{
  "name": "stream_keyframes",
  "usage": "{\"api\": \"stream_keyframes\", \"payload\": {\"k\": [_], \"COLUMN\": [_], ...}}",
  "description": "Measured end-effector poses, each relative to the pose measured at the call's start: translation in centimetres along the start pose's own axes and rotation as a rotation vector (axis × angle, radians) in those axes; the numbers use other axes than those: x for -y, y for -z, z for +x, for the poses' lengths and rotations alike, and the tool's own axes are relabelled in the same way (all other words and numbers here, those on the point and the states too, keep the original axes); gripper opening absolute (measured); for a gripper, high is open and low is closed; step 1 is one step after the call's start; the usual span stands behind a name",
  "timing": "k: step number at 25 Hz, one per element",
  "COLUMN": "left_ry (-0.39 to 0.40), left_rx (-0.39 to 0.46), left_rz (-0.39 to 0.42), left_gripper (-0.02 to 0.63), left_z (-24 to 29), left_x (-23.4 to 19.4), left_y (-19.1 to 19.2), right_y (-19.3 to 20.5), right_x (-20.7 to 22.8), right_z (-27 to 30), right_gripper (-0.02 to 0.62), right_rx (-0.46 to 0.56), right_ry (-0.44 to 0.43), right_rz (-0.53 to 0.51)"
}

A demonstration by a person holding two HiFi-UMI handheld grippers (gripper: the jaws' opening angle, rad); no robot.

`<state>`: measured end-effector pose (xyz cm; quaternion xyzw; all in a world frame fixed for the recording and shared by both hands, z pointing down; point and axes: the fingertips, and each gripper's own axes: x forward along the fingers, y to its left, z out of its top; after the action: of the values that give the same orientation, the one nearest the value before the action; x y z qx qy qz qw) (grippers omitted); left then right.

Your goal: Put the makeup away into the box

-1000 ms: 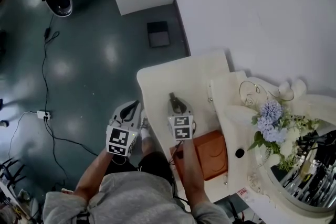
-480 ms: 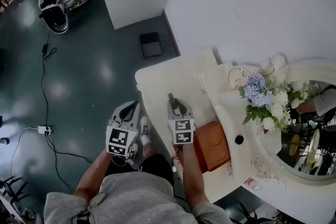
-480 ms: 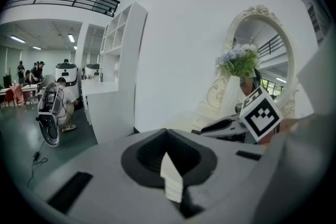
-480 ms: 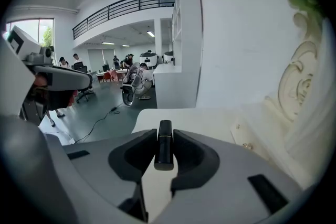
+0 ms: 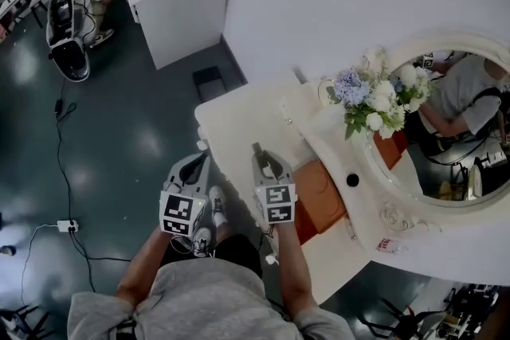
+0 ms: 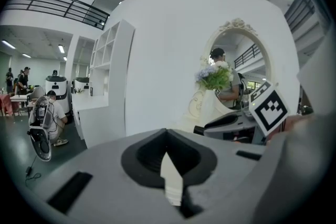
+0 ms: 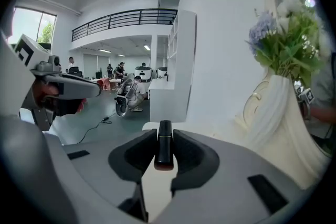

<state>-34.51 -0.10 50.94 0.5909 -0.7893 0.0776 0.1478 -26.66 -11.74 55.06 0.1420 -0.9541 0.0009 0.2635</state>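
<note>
Head view: the right hand-held gripper [image 5: 260, 149] hangs above the table [image 5: 231, 119], near its front edge. The orange box [image 5: 323, 195] lies just beside it, toward the mirror [image 5: 446, 131]. The left hand-held gripper [image 5: 204, 160] is off the table's edge, over the floor.

Left gripper view: its jaws meet at the tips with nothing between them.

Right gripper view: the jaws are narrowed onto a dark lipstick tube [image 7: 163, 147], which lies along them, pinched on both sides. It is probably light, rigid and glossy, so apt to slip. The barrel looks a safer hold than the cap.
</note>
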Motion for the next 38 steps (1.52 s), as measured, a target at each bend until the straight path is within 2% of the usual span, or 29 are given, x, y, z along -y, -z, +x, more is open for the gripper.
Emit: {"api": "stream_keyframes", "payload": {"k": [9,16,26,31,38], "left_ry": [0.084,0.159,0.264,0.275,0.219], "left_rx": [0.053,0.070,0.060,0.028,-0.037], "left_rz": [0.055,0.086,0.113,0.110,0.062], "left_gripper": [0.000,0.000,0.000,0.000,0.000], "left_z": [-5.1,-8.3,-8.9,-7.7,-5.4], "left_x": [5.1,8.9,15.0,17.2,18.1], "left_y": [-1.0,-0.6,0.2,0.9,3.5], "right_y": [1.1,3.5,8.2,10.4,14.3], "right_x": [-0.6,-1.0,0.8,2.2,3.5], "right_z": [-9.2,-15.5,-22.2,-22.7,-20.4], "right_gripper": [0.106,0.106,0.106,0.106,0.106], "right_rx": [0.058,0.063,0.027,-0.004,-0.072], "right_ry": [0.113,0.209,0.310,0.296,0.207], "right_rz": [0.006,0.041,0.107,0.133,0.146]}}
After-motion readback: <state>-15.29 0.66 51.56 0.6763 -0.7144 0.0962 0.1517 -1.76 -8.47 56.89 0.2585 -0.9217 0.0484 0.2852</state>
